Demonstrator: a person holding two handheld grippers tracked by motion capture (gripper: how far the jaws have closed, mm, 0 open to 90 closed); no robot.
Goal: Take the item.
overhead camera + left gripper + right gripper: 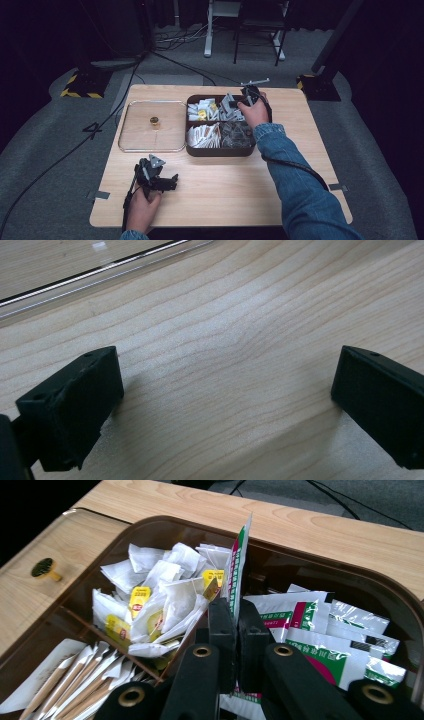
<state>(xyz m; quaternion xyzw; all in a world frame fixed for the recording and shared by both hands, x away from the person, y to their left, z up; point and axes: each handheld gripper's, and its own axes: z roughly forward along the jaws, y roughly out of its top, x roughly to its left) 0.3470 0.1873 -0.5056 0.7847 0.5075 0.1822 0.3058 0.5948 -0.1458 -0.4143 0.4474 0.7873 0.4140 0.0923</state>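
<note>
Brown divided tray (220, 151) on wooden desk (225, 190): tea bags (160, 595), wrapped sticks (85, 680), sachets. One green-white sachet (239, 565) is pinched upright by right tongs (235, 625). Left tongs (225, 405) are held wide open, empty, over bare desk. Grey carpet is seen beyond.

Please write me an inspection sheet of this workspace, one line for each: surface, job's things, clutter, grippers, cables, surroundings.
Surface: light wooden table.
Job's things: brown divided tray holding tea bags, stick packets and green-and-white sachets; clear lid with gold knob lying left of the tray.
Clutter: nothing seen.
Grippers: left gripper open above bare wood; right gripper shut on one sachet.
Cables: black cable across the floor.
Surroundings: grey carpet, stand bases.
</note>
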